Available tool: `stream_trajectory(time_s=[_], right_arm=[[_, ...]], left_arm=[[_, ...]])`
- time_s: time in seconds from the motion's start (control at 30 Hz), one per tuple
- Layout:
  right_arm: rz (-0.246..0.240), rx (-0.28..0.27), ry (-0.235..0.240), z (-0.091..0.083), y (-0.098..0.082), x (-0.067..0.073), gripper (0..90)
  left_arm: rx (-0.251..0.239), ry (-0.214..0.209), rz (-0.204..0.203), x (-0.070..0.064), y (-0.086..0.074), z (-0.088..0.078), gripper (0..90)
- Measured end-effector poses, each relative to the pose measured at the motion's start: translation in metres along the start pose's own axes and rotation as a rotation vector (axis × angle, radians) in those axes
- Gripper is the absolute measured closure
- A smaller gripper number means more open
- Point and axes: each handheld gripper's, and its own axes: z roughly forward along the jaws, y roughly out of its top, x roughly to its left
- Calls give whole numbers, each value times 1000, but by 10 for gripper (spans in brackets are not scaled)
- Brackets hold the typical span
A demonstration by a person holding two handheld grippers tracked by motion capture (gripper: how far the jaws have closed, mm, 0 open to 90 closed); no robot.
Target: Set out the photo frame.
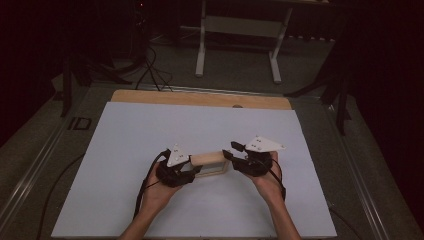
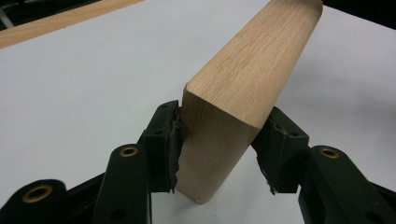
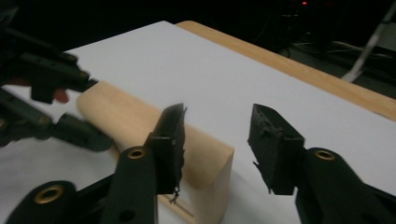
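Wooden block [image 1: 209, 161] between two grippers on white sheet [image 1: 150, 135].
Left gripper [image 2: 219, 149] at 9 o'clock grasps block's end; right gripper [image 3: 217, 149], 3 o'clock, jaws released, nothing between.

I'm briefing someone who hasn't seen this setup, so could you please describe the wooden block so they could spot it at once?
Start from the white sheet covering the wooden table. Near its middle, toward the person's side, the left gripper and right gripper face each other. The wooden block spans the gap between them: a pale, light-grained bar with rounded edges, the one wooden piece among black tools, its near end clamped in the left gripper.
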Motion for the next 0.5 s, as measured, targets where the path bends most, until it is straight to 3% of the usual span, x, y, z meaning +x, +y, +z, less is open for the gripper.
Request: stream_trajectory(time_s=[0.33,0.5], right_arm=[[1,-6,42,-7,-15,-2,464],[-12,18,71,-5,-21,-2,429]], left_arm=[[2,-2,2,0,0,0,524],[2,-2,1,0,0,0,525]])
